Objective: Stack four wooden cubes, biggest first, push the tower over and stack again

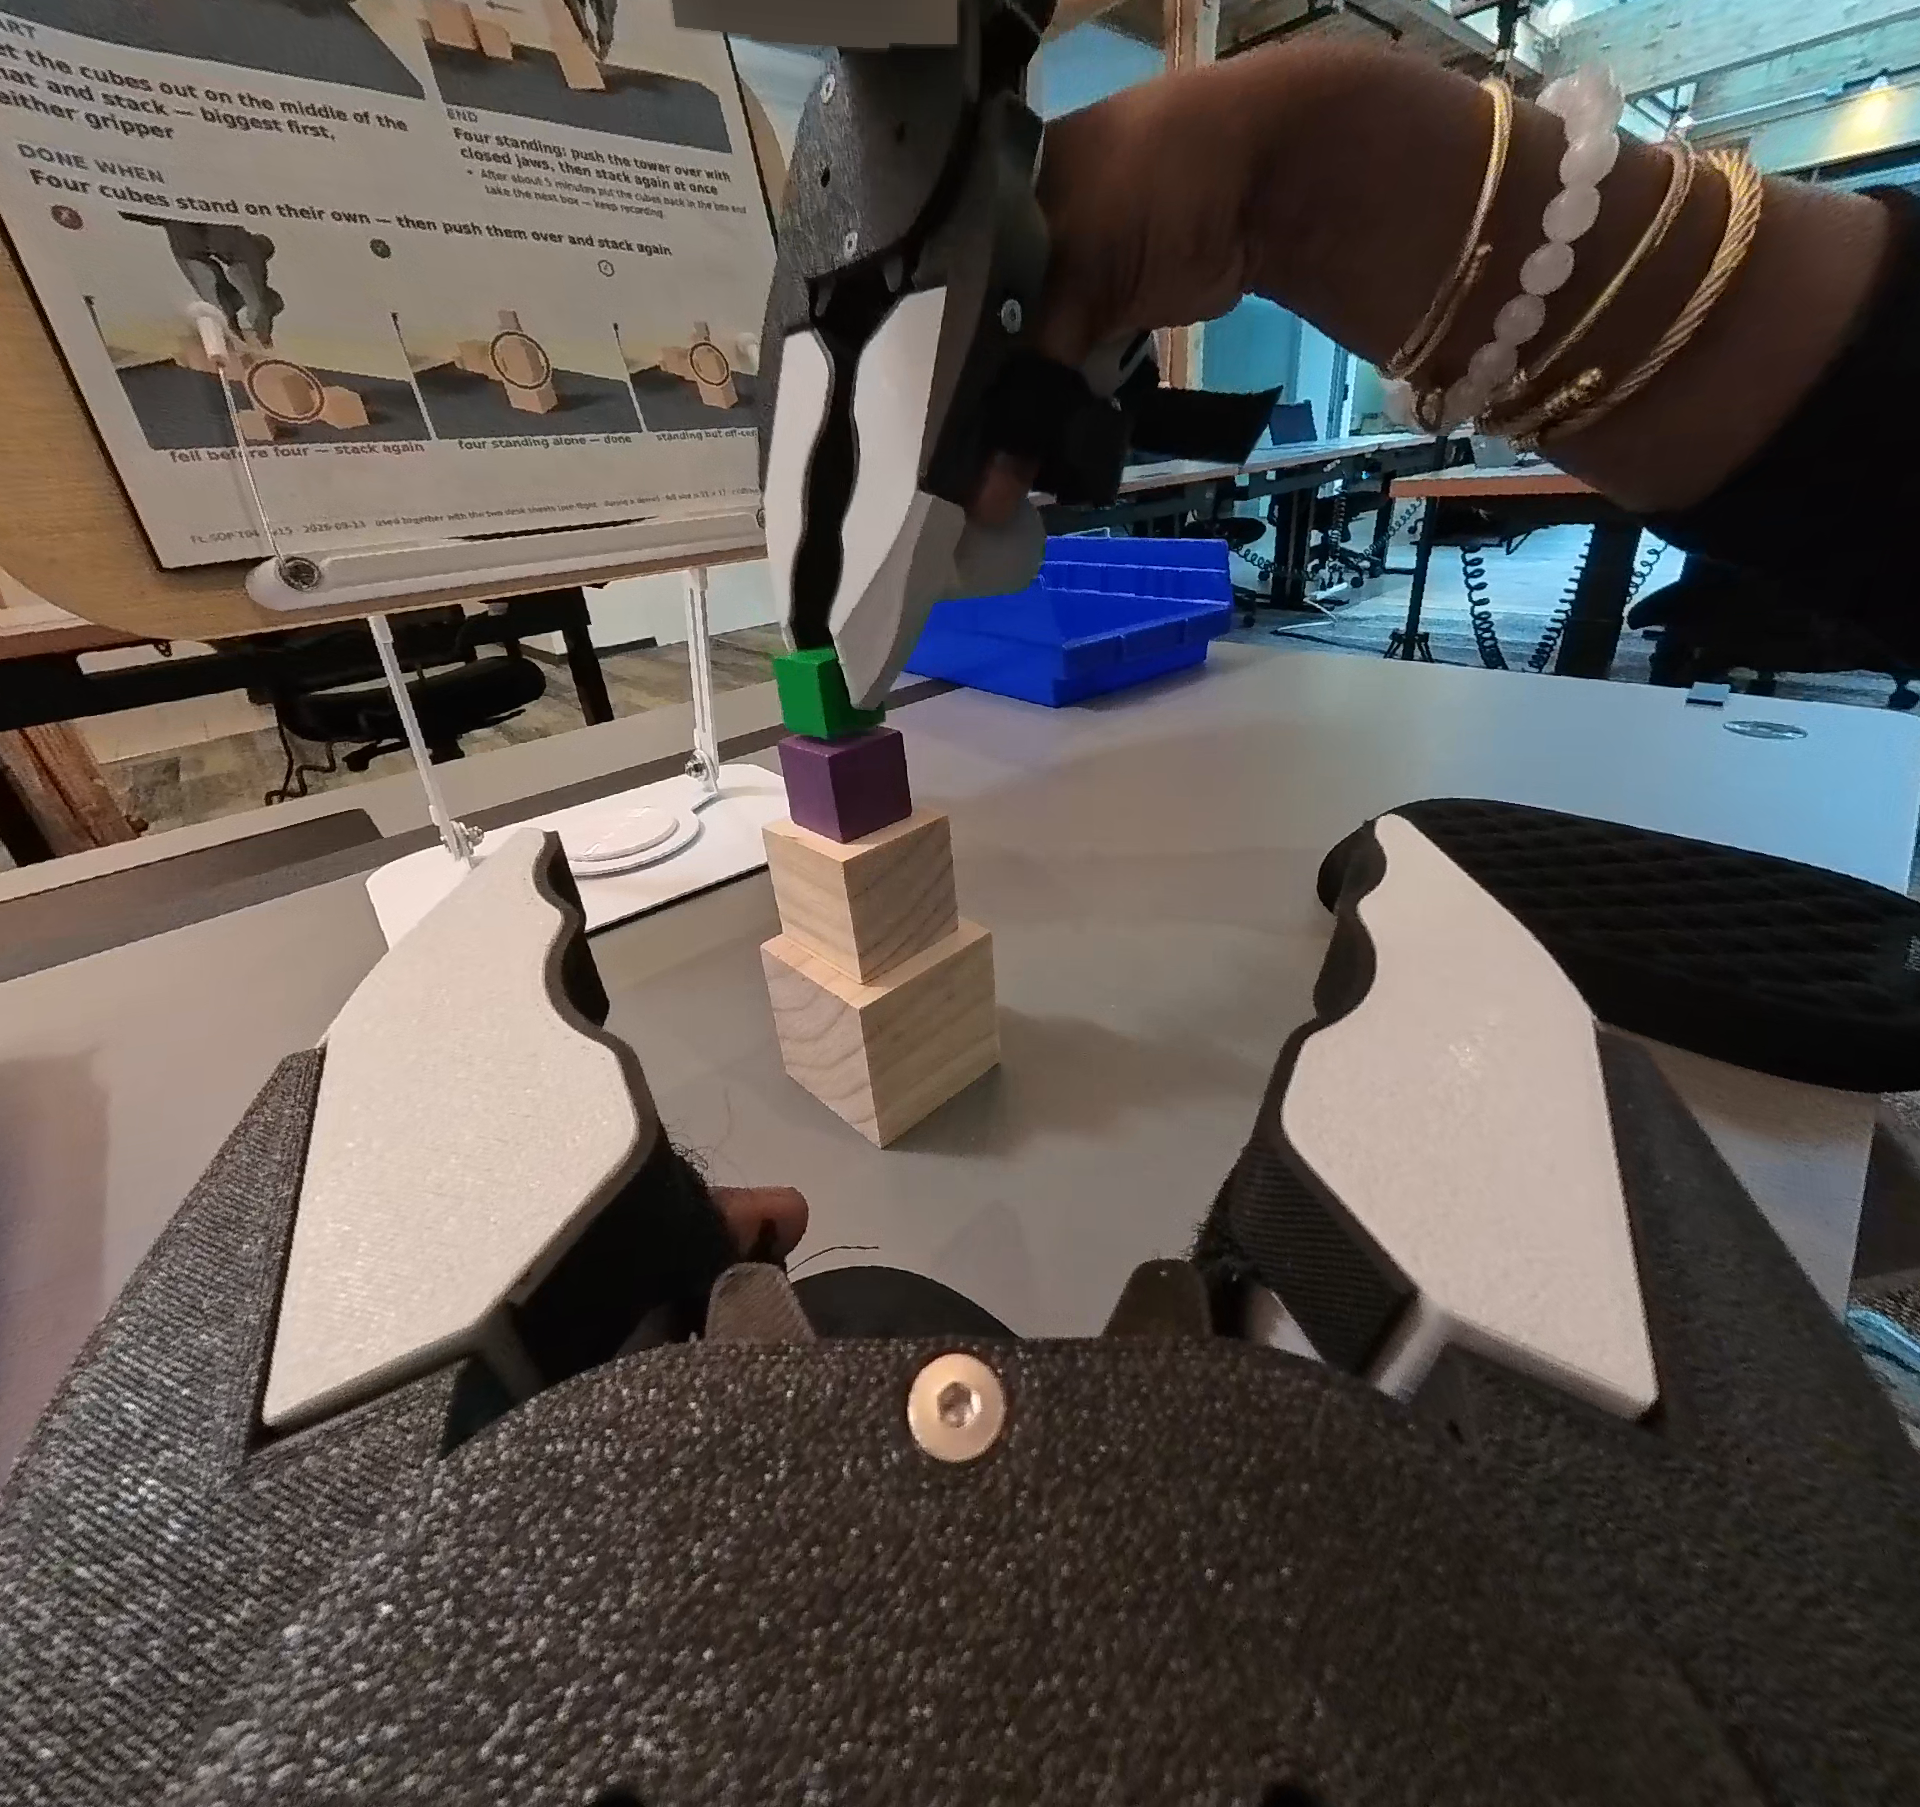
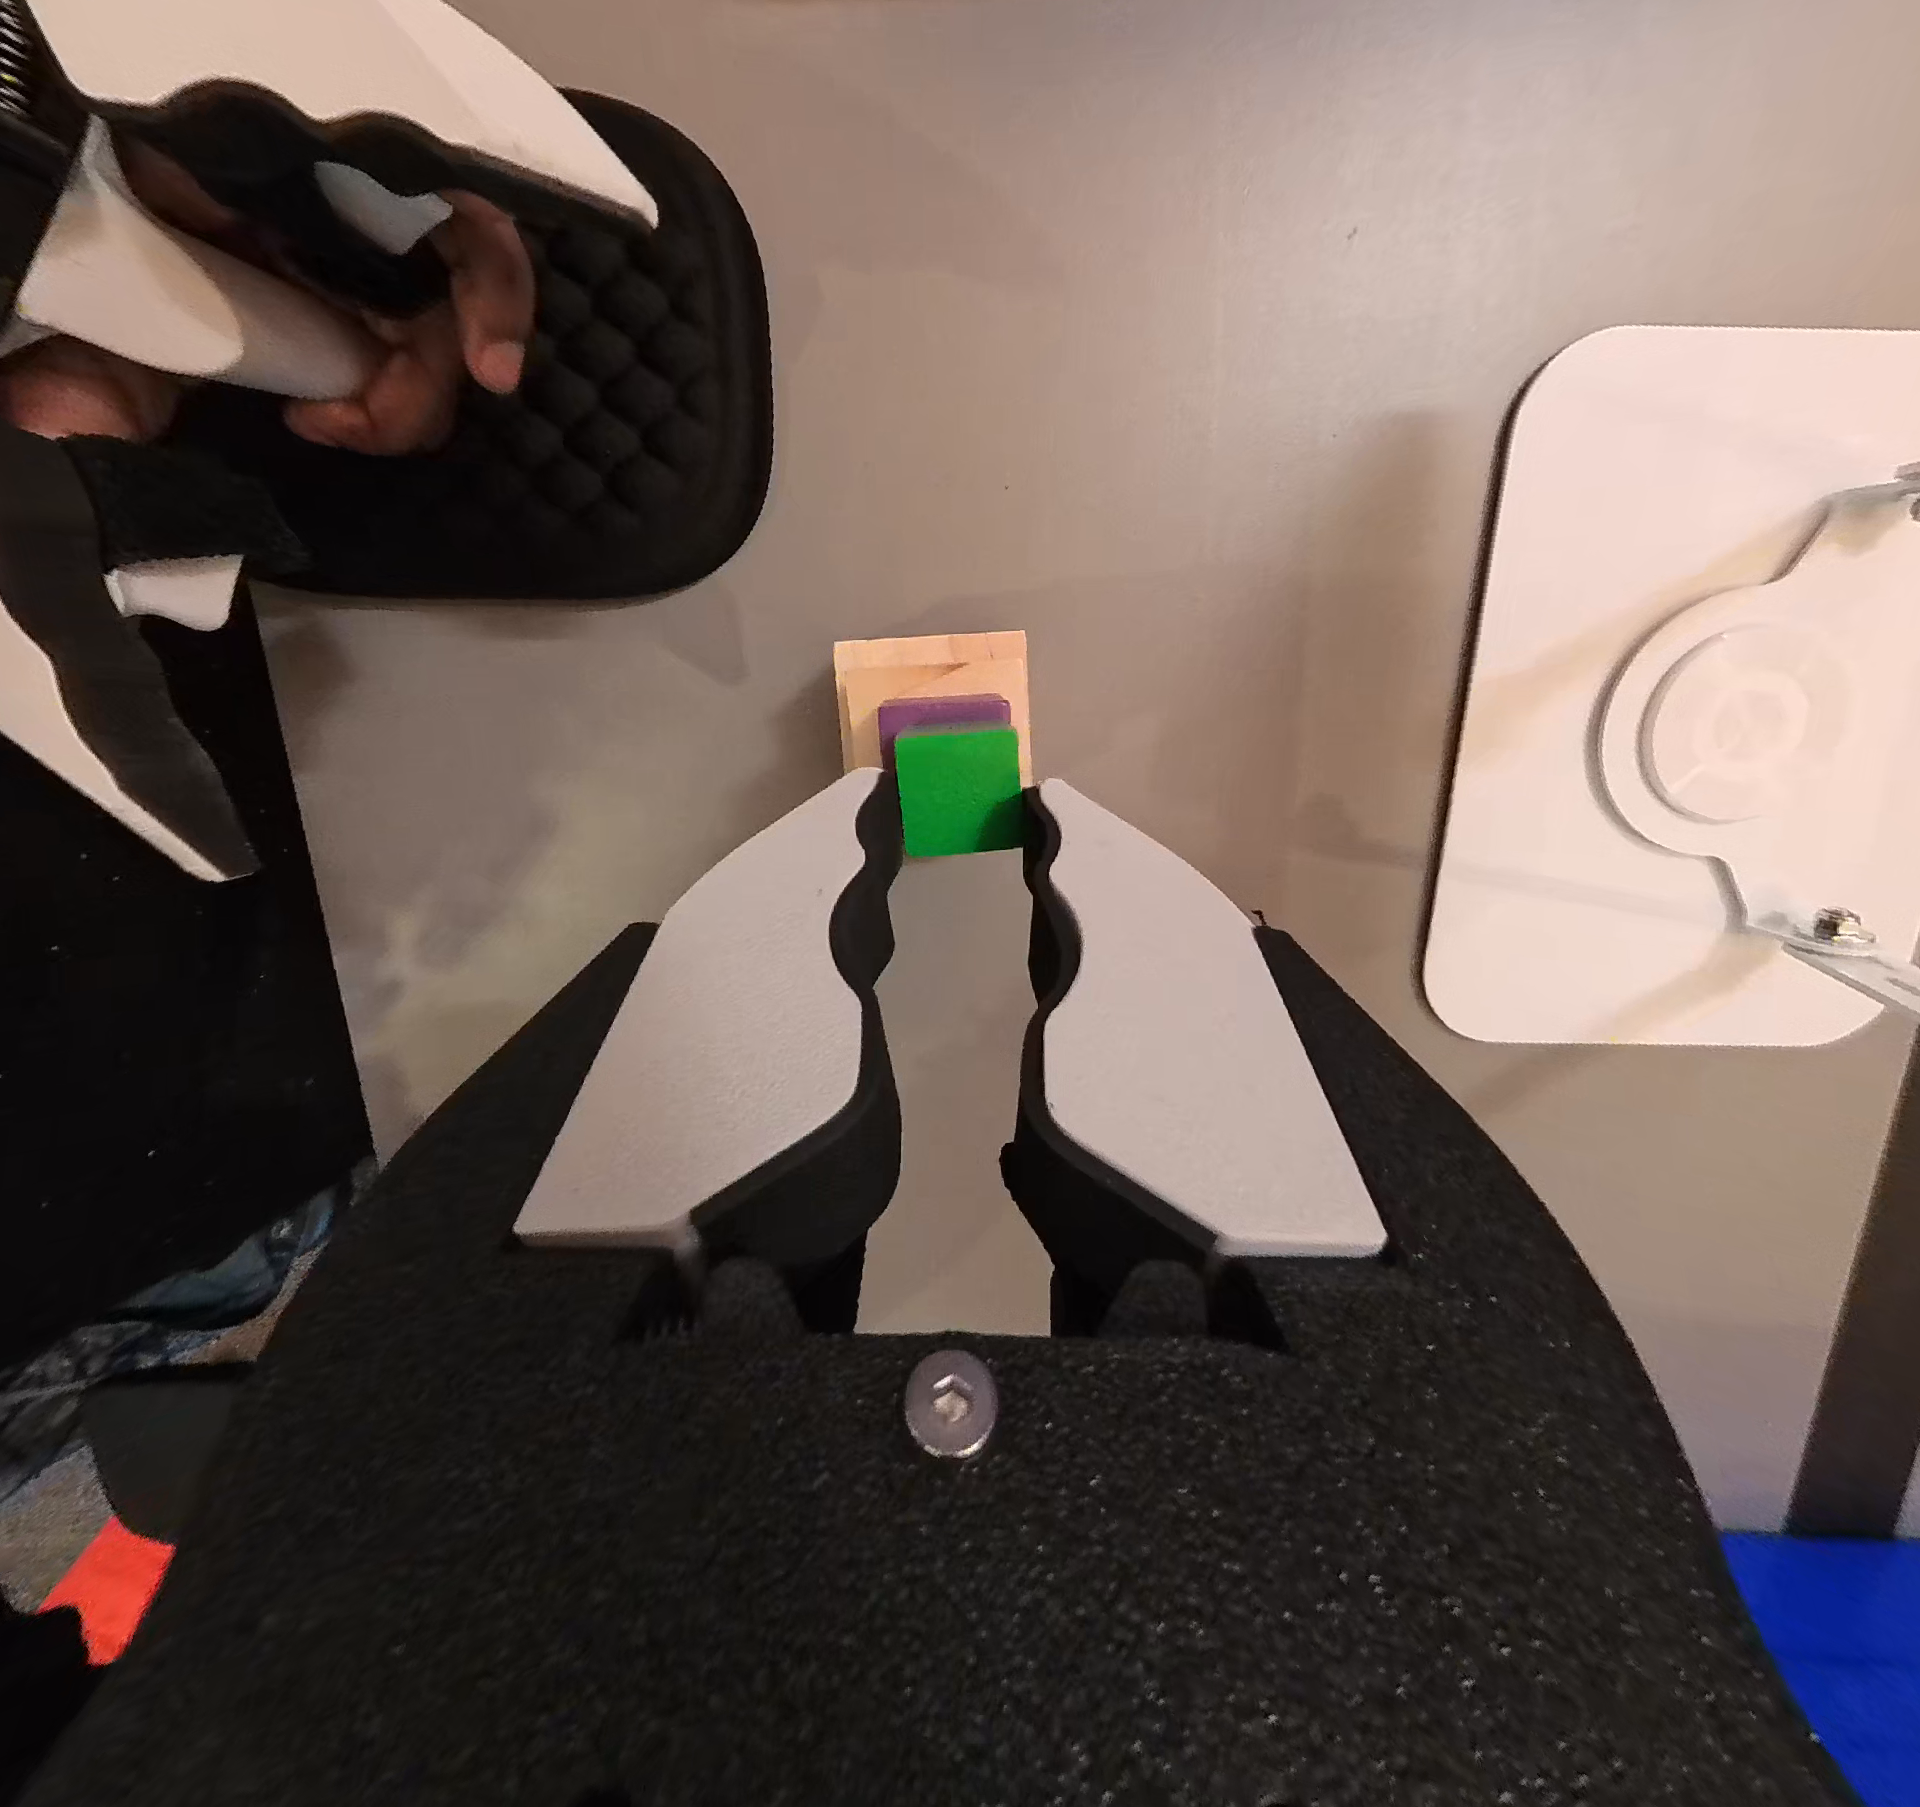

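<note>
**Right gripper clamped on green cube atop four-cube stack; left gripper wide open, holding nothing**

Right gripper (image 2: 961,801): points straight down over the stack, held by a hand (image 1: 1195,230) coming in from the right with wrist bent, bracelets on the forearm. Jaws narrow, both black pads pressed on opposite sides of the green cube (image 2: 958,789). The cube sits right at the fingertips, and its underside meets the purple cube (image 1: 847,783) below, or is just clear of it; cannot tell which.

Left gripper (image 1: 956,926): held low and roughly level, aimed at the stack from the near side. Fingers spread far apart, nothing between the pads. The stack stands ahead of its tips, centred in the gap, no contact. A black textured pad (image 1: 1662,936) lies on the table just beyond its right finger.

Stack, bottom to top: large wooden cube (image 1: 883,1030), smaller wooden cube (image 1: 862,890), purple, green. Long axis vertical. Each layer is rotated slightly against the one under it; the green one sits a bit off-centre on the purple, toward the right gripper's palm in its own view.

Containers: blue bin (image 1: 1081,614) on the grey table (image 1: 1351,770), beyond the stack and to the right of the left gripper's line. Its contents are not visible.

White stand base (image 2: 1662,697) sits to the right of the right gripper, carrying an instruction sheet (image 1: 364,230) ahead-left of the left gripper.
</note>
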`<state>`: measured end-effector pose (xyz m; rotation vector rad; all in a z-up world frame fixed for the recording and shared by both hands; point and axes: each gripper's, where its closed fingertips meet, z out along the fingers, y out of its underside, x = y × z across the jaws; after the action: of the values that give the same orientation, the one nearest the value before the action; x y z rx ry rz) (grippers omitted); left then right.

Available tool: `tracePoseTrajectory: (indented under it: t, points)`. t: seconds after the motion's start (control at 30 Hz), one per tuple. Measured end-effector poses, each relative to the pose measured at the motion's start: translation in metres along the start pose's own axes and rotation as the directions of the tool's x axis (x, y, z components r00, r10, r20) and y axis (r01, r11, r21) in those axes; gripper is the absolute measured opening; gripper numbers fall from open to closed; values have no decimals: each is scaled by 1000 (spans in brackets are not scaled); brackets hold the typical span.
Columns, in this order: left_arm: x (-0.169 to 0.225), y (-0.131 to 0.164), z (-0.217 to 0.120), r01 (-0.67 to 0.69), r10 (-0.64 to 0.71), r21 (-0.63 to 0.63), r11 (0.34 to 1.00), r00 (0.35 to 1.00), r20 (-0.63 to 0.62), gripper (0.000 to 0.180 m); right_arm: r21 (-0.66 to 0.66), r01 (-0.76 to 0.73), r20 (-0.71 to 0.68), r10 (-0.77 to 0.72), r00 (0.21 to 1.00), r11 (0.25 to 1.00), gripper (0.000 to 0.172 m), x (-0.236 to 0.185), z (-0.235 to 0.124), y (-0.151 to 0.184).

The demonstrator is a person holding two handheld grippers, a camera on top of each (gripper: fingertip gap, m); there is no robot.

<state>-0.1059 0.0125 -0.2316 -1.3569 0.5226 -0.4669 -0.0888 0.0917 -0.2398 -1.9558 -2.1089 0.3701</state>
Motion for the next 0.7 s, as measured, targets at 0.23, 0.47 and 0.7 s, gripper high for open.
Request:
tracePoseTrajectory:
  t: [0.23,0.47,0.7]
  points:
    - [0,-1,0,2,-2,4,1000,1000,-2,134,3,-6,-9,6,1000,1000,21,2,2,1]
    - [0,-1,0,3,-3,6,1000,1000,-1,132,-2,-19,0,19,1000,1000,35,2,6,5]
    - [-1,0,0,6,-6,6,1000,1000,0,130,216,-22,-61,36,997,976,73,3,-11,-7]
